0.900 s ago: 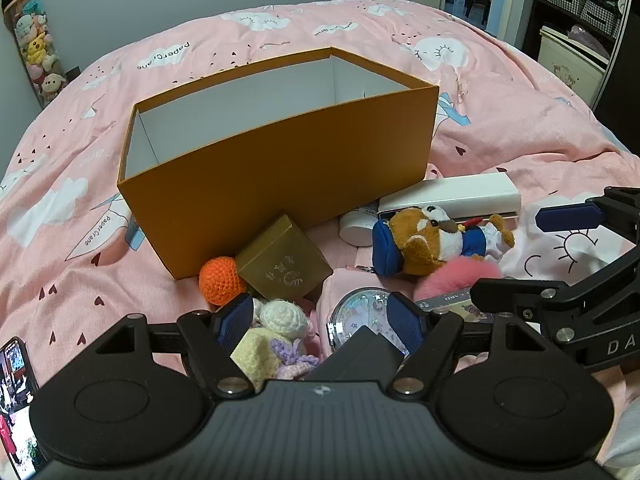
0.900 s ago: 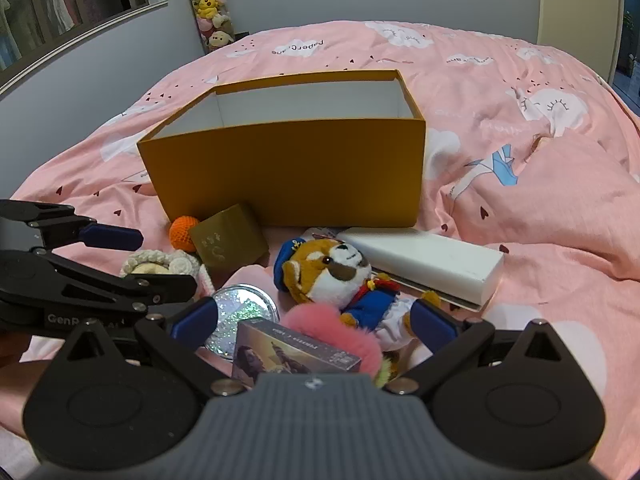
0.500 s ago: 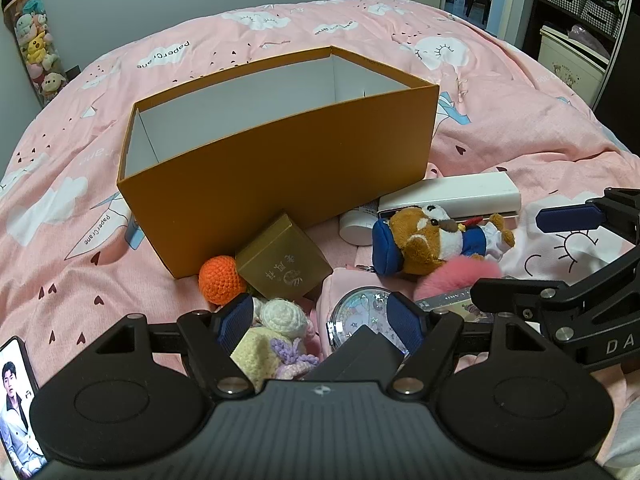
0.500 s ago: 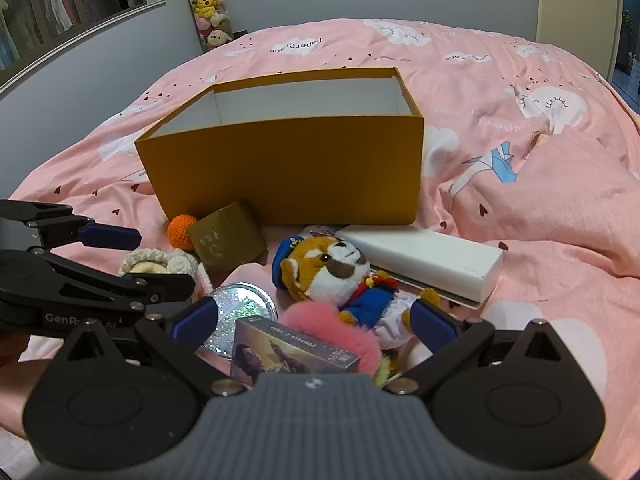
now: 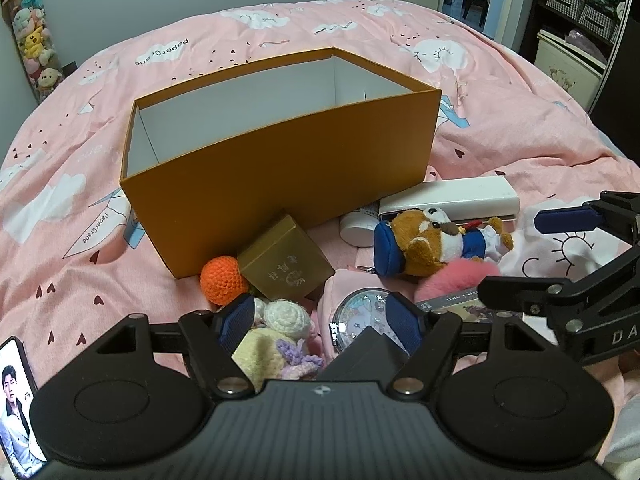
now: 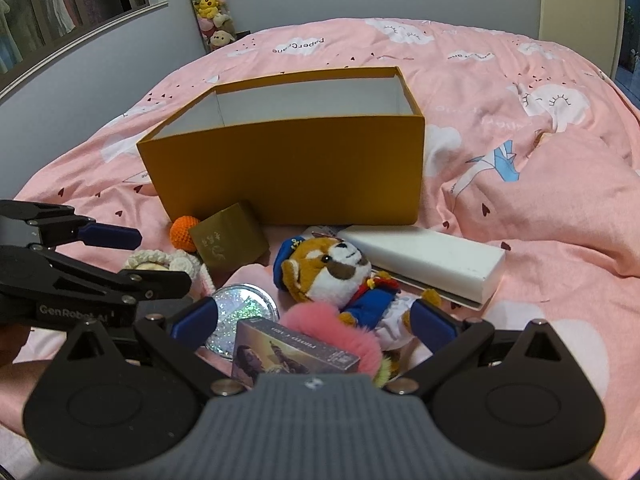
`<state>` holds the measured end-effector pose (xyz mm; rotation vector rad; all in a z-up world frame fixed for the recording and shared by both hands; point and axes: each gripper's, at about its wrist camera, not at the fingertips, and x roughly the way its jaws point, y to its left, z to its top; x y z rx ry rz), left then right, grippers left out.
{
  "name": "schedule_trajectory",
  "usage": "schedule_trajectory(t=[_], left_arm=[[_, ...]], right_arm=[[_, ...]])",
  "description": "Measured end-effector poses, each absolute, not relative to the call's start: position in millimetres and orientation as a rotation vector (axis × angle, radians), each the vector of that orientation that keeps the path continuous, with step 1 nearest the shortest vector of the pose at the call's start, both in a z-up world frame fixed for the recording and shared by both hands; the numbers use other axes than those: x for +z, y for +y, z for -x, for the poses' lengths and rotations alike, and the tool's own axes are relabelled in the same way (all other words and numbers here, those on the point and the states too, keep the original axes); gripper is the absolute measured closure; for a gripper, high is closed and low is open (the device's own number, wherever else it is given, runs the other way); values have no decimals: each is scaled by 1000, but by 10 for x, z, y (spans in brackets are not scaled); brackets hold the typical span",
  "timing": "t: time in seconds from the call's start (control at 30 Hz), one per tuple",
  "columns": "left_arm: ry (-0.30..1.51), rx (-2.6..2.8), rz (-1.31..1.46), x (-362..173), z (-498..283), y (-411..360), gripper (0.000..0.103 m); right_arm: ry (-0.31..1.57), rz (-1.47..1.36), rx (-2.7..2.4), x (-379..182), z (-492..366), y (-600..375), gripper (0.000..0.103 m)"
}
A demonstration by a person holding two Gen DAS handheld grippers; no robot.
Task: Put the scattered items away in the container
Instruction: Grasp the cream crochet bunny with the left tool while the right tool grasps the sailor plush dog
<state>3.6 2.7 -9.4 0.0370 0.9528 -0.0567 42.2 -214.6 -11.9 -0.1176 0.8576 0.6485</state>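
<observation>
An orange cardboard box [image 5: 288, 168] stands open-topped in the middle of a pink bedspread [image 5: 500, 92], and the white inside walls that show hold nothing; its floor is hidden behind the near wall. The scattered items lie in a cluster along and in front of that near wall.

Touching the box's near left corner are one orange crocheted ball [image 5: 222, 279] and one tilted gold cube-shaped box [image 5: 285, 263], the two pressed against each other. To the right, one long white rectangular case [image 6: 424, 258] lies flat beside the box's right end, with one small white jar [image 5: 357, 227] tucked between it and the box, seen from the left wrist only. One plush dog in a blue cap and blue jacket [image 6: 334, 270] lies on its back in front of the white case. Against the dog's legs rests one pink fluffy pom-pom [image 6: 340, 334], and one card-sized printed box [image 6: 286, 352] lies on that. One round glittery compact [image 6: 244, 306] sits just left of these, and one cream crocheted toy with purple trim [image 5: 280, 338] lies beside it.

The left gripper [image 5: 322, 318] hangs over the crocheted toy and the compact with its fingers spread, gripping nothing. The right gripper [image 6: 314, 318] hovers over the printed box and pom-pom, fingers wide apart and empty.
</observation>
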Motion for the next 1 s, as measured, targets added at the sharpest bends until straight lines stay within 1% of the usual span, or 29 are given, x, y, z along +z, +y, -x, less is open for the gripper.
schedule_trajectory(t=[0.07, 0.13, 0.17, 0.33, 0.37, 0.47, 0.53, 0.57, 0.7, 0.77, 0.8, 0.87, 0.93, 1.0], left_arm=[[954, -56, -35, -74, -46, 65, 20], [953, -56, -33, -56, -52, 98, 24], [954, -54, -28, -41, -57, 124, 25], [973, -50, 8, -3, -89, 276, 40], [981, -50, 12, 0, -94, 308, 41], [1007, -58, 24, 2, -94, 374, 49], [1021, -54, 38, -8, -105, 427, 58], [1029, -48, 48, -21, -119, 459, 58], [1079, -28, 122, -137, -181, 599, 59], [1093, 6, 135, -188, -197, 649, 52], [1109, 22, 137, -213, -213, 663, 46], [1135, 30, 165, -262, -234, 700, 44], [1147, 28, 213, -310, -242, 747, 37], [1152, 43, 228, -344, -261, 773, 37]], right_arm=[[846, 125, 649, -98, -432, -2153, 2], [833, 136, 651, -71, -448, -2161, 3], [826, 144, 652, -60, -458, -2164, 6], [825, 182, 676, -46, -561, -2145, 18], [832, 190, 684, -54, -592, -2126, 21], [847, 202, 706, -90, -664, -2070, 24], [852, 217, 714, -122, -702, -2025, 25], [852, 222, 717, -138, -712, -2008, 25], [874, 232, 728, -220, -776, -1951, 25], [884, 238, 732, -255, -799, -1930, 25], [890, 242, 732, -273, -813, -1919, 24], [904, 246, 732, -307, -838, -1907, 24], [918, 253, 733, -344, -860, -1898, 22], [929, 262, 735, -381, -889, -1887, 19]])
